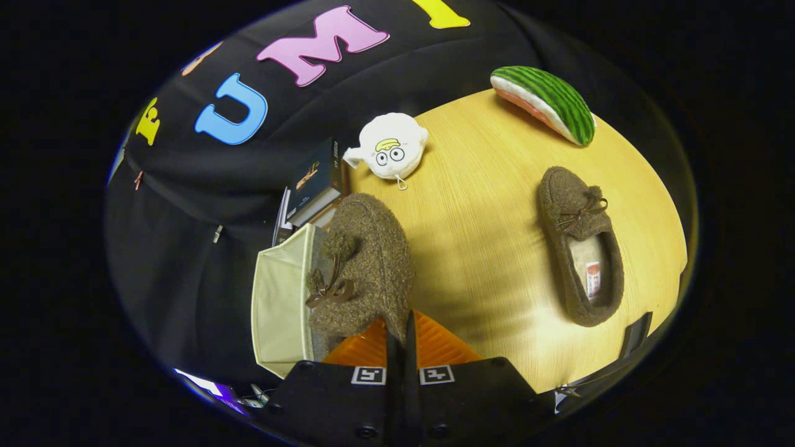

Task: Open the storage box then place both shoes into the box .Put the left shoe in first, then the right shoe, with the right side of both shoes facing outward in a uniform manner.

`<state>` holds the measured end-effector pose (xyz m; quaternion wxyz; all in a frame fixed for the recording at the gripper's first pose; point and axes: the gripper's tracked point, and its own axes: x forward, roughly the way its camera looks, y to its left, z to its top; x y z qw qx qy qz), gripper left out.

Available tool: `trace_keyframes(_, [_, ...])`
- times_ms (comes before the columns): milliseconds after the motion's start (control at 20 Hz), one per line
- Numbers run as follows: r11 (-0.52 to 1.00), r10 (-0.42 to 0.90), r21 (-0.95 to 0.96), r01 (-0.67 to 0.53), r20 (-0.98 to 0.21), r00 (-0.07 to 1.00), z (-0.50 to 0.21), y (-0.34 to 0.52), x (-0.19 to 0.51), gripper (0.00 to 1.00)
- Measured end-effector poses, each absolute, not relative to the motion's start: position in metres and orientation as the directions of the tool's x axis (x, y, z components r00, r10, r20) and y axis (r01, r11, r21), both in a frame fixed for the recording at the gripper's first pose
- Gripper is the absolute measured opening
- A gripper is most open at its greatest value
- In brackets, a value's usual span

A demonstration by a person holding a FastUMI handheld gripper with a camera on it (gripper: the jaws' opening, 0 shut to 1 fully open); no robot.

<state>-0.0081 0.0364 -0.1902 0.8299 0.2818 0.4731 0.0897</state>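
A: Nearest first. What are the fingers doing?

B: The gripper [402, 338] has its jaws pressed nearly together, pinching the edge of one brown fuzzy shoe [363, 267], which hangs toe-away just ahead of them.

A: Why is it carried like that?

B: I'd say a pinch on the collar lets the shoe drop into the storage box [282, 304], whose open cream wall sits right beside and partly under it (whether the shoe already touches the box, I cannot tell).

A: So this would be the left shoe, going in first?

B: Likely, going by the task order. The other shoe [581, 245] lies flat on the wooden table [484, 248], well apart, opening up.

A: And farther off?

B: Some books [317, 183] stacked just beyond the box, then a white plush toy [390, 148], and farthest, a watermelon-slice cushion [543, 102]. None sits between shoe and box.
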Motion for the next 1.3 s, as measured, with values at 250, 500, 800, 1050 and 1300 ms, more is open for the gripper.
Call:
trace_keyframes(250, [0.778, 0.471, 0.618, 0.113, -0.692, 0.547, -0.145, 0.06, -0.011, 0.05])
trace_keyframes(500, [0.773, 0.512, 0.634, 0.024, -0.645, 0.568, -0.1, 0.089, -0.014, 0.05])
trace_keyframes(800, [0.709, 0.585, 0.705, 0.009, -0.594, 0.552, -0.08, 0.152, -0.007, 0.05])
trace_keyframes(1050, [0.741, 0.57, 0.672, 0.013, -0.639, 0.517, -0.107, 0.205, -0.002, 0.05])
trace_keyframes(1300, [0.767, 0.536, 0.64, 0.044, -0.676, 0.505, -0.147, 0.248, 0.013, 0.05])
